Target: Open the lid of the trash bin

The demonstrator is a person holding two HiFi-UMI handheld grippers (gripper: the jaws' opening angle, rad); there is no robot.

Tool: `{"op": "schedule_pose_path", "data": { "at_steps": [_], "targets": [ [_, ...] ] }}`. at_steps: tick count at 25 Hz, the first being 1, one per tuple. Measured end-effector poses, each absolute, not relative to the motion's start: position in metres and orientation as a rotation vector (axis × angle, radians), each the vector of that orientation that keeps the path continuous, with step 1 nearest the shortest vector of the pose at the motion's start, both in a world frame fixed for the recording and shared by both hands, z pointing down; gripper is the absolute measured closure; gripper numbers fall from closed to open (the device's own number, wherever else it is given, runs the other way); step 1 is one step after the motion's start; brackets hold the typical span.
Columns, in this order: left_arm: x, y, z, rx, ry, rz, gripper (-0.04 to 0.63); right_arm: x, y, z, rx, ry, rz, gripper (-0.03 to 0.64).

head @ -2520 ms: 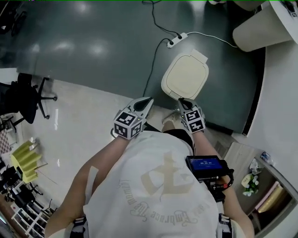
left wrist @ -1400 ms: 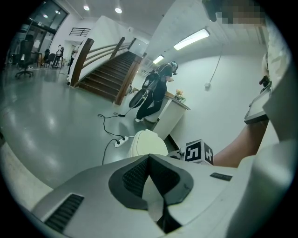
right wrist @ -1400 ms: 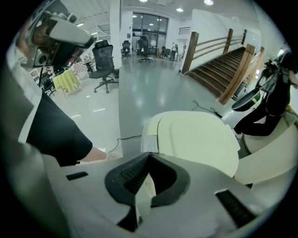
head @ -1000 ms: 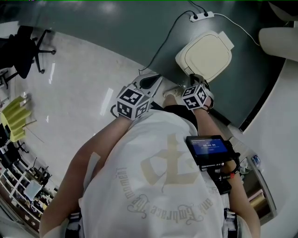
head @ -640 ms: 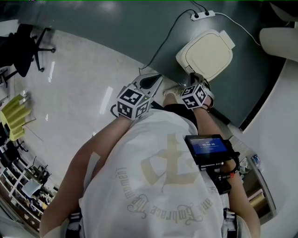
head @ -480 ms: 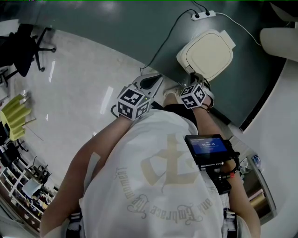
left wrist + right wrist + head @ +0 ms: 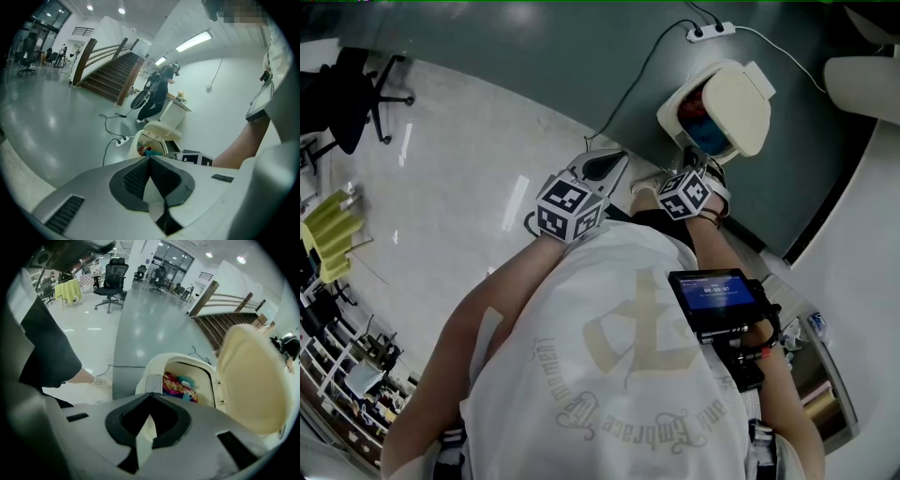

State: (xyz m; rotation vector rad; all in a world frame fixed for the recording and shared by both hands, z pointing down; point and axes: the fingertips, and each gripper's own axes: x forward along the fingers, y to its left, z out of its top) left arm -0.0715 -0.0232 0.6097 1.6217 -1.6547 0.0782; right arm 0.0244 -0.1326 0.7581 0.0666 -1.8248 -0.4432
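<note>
Trash bin (image 7: 737, 106) open on grey-green floor (image 7: 534, 56)

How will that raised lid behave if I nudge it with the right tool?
The lid looks like moulded plastic, probably light and stiff. It is hinged to the trash bin along one edge, so a nudge would likely swing it, not bend it. Its smooth face may let the right tool slip.

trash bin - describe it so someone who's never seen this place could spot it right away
Find the dark grey-green floor band running beside the pale tiles, with a white power strip lying on it. The trash bin stands on that band just short of the strip: cream and rounded, its lid raised, with red and blue rubbish showing inside.
</note>
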Motion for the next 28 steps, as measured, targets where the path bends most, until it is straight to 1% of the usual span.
{"op": "schedule_pose_path", "data": {
  "at_steps": [7, 23, 28],
  "targets": [
    [-0.071, -0.021, 0.608, 1.619, -1.652, 0.085, 0.580, 0.025, -0.135, 0.755, 0.074, -1.849, -0.431, 0.609],
    [-0.065, -0.047, 0.597, 1.706, -1.615, 0.135, 0.580, 0.026, -0.141, 0.755, 0.012, -1.908, -0.282, 0.611],
    [-0.075, -0.059, 0.596, 1.730, -1.605, 0.158, 0.580, 0.017, -0.147, 0.755, 0.007, -1.916, -0.258, 0.611]
  ]
}}
